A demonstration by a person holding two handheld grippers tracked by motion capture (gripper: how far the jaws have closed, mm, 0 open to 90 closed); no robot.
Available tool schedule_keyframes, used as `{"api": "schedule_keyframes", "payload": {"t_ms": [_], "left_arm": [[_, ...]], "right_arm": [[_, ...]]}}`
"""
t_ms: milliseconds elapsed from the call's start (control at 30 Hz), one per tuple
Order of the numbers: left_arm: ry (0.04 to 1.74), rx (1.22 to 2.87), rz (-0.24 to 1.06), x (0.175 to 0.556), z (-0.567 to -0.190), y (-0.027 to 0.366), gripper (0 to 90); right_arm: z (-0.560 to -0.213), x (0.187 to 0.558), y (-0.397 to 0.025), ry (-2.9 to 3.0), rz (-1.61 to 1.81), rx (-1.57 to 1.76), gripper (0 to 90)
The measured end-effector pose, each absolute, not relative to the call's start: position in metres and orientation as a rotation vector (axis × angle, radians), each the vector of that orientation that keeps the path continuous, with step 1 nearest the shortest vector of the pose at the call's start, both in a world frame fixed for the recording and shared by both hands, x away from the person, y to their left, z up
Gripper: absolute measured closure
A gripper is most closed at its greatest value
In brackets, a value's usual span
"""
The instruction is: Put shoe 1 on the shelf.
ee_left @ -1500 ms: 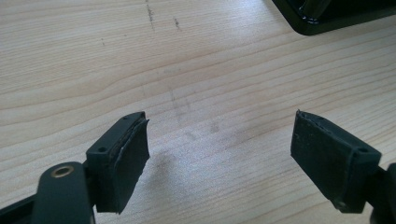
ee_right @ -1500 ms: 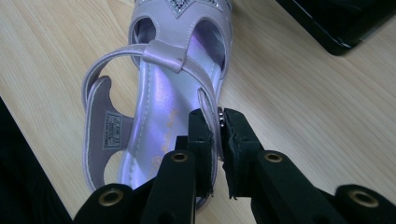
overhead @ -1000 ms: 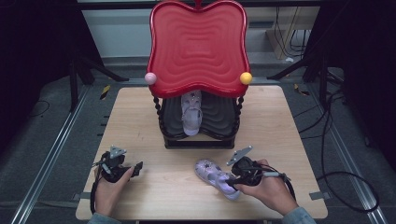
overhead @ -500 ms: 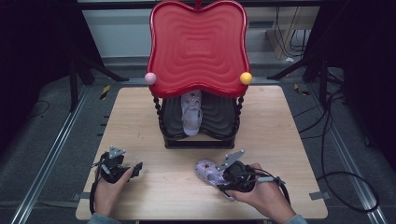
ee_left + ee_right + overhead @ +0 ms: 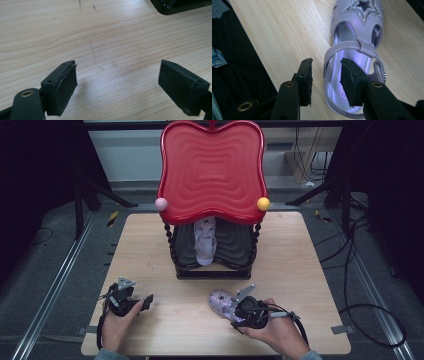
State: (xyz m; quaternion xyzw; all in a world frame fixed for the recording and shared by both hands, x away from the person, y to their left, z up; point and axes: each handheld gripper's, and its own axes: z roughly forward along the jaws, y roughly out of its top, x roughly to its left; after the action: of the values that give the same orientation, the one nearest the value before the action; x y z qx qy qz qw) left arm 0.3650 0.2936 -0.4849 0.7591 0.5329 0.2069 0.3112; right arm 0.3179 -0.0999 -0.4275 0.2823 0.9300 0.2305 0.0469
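Observation:
A lilac sandal (image 5: 219, 301) with a glittery star lies on the wooden table (image 5: 300, 270) near the front, toe pointing away to the left. My right gripper (image 5: 234, 313) is at its heel end. In the right gripper view the sandal (image 5: 357, 30) sits between and beyond the jaws. One jaw stands outside the side wall and the other inside over the insole, a gap still showing, so the right gripper (image 5: 327, 66) is open. My left gripper (image 5: 146, 302) rests at the front left. It hangs wide open (image 5: 117, 72) over bare wood.
A rack with a red wavy top (image 5: 212, 170) and a black lower tier (image 5: 235, 245) stands mid-table. A matching sandal (image 5: 205, 242) sits on that tier. A pink ball (image 5: 161, 204) and a yellow ball (image 5: 263, 203) flank the top. The rack's black base corner (image 5: 175, 5) lies beyond the left gripper.
My right gripper has slid left and a little nearer, onto the sandal's heel end, with its jaws now astride the side wall. The left gripper and the sandal have stayed put.

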Motion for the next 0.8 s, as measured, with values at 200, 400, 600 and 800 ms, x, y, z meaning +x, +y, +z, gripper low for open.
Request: {"api": "schedule_keyframes", "payload": {"t_ms": [200, 400, 600, 800], "left_arm": [[1.408, 2.004, 0.547, 0.365, -0.485, 0.293, 14.4], [1.41, 2.006, 0.543, 0.365, -0.485, 0.293, 14.5], [1.406, 2.008, 0.544, 0.365, -0.485, 0.293, 14.5], [1.404, 2.009, 0.546, 0.365, -0.485, 0.292, 14.6]], "right_arm": [[-0.436, 0.321, -0.1, 2.844, 0.685, 0.884, 63.6], [-0.447, 0.325, -0.098, 2.862, 0.654, 0.91, 66.4], [-0.454, 0.327, -0.097, 2.883, 0.625, 0.924, 72.9], [-0.456, 0.329, -0.096, 2.9, 0.624, 0.924, 79.7]]}}
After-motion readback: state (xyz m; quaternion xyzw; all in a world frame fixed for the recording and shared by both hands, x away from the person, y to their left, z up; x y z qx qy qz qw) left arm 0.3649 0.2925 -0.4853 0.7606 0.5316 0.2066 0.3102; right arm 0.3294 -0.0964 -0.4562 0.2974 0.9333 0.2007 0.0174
